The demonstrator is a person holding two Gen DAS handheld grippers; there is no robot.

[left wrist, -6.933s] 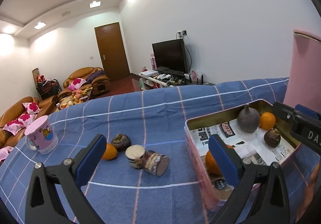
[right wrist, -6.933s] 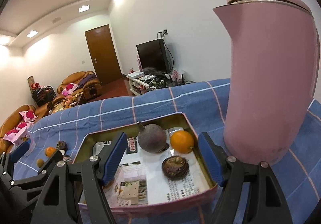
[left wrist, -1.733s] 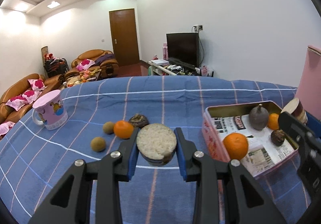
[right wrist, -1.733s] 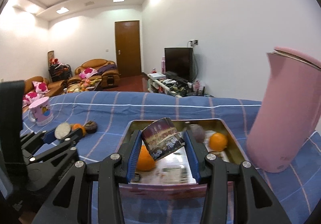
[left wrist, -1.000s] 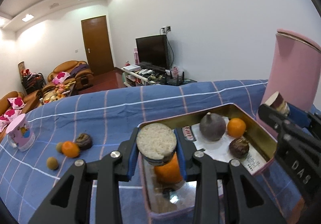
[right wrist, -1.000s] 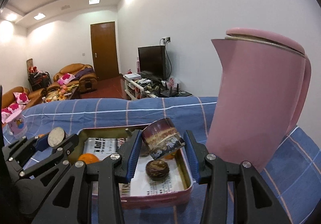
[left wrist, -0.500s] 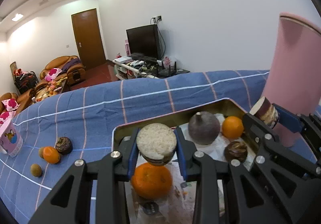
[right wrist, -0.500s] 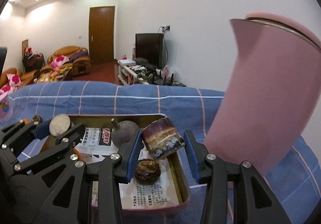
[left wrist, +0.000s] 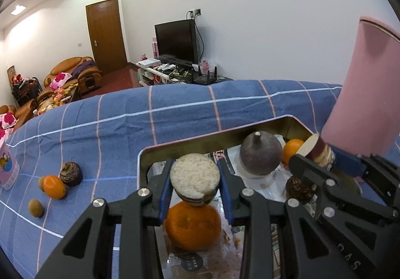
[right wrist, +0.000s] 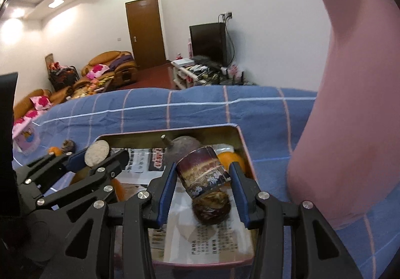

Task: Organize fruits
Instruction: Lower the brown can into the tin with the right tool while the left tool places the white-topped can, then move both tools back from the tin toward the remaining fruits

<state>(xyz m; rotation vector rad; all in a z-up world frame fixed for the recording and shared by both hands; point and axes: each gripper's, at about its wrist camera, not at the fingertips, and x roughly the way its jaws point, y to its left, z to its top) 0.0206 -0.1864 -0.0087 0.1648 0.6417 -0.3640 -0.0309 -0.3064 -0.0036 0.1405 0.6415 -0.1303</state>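
Note:
My left gripper (left wrist: 195, 182) is shut on a sugarcane piece (left wrist: 194, 177) with its white cut end facing me, held over the tin tray (left wrist: 190, 145) above a large orange (left wrist: 192, 226). My right gripper (right wrist: 201, 176) is shut on a second purple sugarcane piece (right wrist: 203, 170), held over the tray's right part (right wrist: 243, 151) above a dark passion fruit (right wrist: 211, 211). The tray also holds a round purple fruit (left wrist: 260, 157) and a small orange (left wrist: 291, 147). On the cloth at left lie an orange (left wrist: 53, 186), a dark fruit (left wrist: 71, 174) and two small brown fruits (left wrist: 35, 207).
A tall pink kettle (right wrist: 350, 103) stands just right of the tray. A pink mug (left wrist: 8, 169) stands at the table's far left. The blue checked cloth (left wrist: 175, 108) covers the table. Newspaper (right wrist: 212, 239) lines the tray.
Both grippers have moved forward and lower over the tray, each still holding its sugarcane piece. The tray's fruits look closer; the right gripper has neared the kettle.

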